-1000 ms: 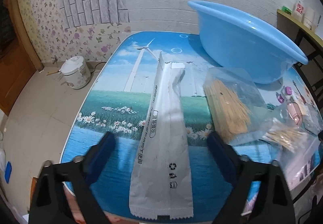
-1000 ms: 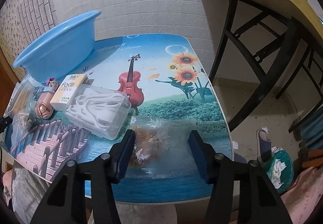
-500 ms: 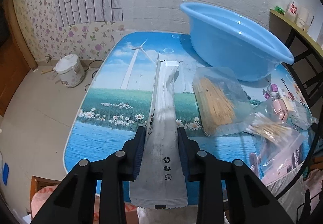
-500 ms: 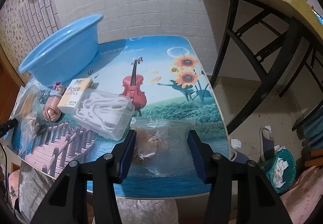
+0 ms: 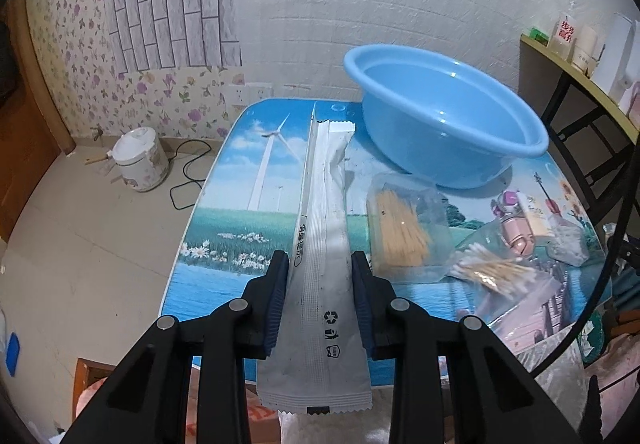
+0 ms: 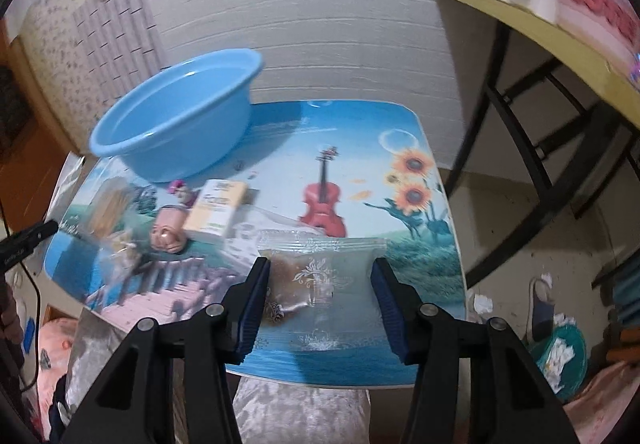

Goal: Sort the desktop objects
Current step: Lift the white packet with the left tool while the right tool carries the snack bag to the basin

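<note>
Both tongs have just closed and lifted: the left tongs [image 5: 320, 298] pinch the long white packet [image 5: 324, 244], the right tongs [image 6: 319, 302] pinch the clear sachet [image 6: 320, 276], likely bound for the blue basin [image 5: 440, 116].

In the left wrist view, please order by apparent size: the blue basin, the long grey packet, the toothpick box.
1. blue basin
2. long grey packet, though it is close to the camera, so its rank against the basin is unsure
3. toothpick box
</note>
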`<state>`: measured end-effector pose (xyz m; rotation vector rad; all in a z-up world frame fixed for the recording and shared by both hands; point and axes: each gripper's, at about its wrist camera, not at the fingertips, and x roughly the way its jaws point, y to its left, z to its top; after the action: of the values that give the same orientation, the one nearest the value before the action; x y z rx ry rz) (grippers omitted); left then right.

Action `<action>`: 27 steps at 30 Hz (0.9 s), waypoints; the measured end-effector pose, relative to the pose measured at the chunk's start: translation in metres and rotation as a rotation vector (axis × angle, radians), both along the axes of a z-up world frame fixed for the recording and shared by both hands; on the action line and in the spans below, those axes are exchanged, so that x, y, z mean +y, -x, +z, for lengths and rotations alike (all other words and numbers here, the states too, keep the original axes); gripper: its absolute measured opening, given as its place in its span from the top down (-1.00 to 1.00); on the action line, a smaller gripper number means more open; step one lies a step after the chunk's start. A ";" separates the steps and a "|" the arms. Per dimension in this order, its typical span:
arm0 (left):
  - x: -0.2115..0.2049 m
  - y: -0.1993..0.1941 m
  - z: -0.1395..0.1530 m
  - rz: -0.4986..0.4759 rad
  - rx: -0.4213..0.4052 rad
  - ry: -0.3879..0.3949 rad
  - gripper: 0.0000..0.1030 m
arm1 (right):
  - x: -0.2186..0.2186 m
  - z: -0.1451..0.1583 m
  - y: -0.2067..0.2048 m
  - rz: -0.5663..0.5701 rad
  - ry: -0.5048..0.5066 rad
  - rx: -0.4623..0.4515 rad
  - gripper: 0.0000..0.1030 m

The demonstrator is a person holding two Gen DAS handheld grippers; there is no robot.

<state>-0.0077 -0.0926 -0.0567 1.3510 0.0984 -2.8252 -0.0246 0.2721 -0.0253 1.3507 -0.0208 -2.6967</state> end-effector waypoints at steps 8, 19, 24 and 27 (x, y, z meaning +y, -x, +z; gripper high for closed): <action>0.008 -0.004 0.007 -0.024 0.011 -0.004 0.43 | -0.021 0.006 0.003 0.057 0.033 0.008 -0.02; 0.020 -0.008 0.030 -0.058 0.053 -0.032 0.43 | -0.037 0.014 0.005 0.099 0.061 0.024 -0.02; 0.026 -0.007 0.042 -0.081 0.069 -0.026 0.43 | -0.040 0.022 0.003 0.112 0.065 0.037 -0.02; 0.029 -0.007 0.051 -0.091 0.082 -0.022 0.43 | -0.039 0.029 0.003 0.117 0.069 0.053 -0.02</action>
<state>-0.0012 -0.0636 -0.0057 1.2750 0.0713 -2.9640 -0.0273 0.2330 0.0035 1.2217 -0.0292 -2.6083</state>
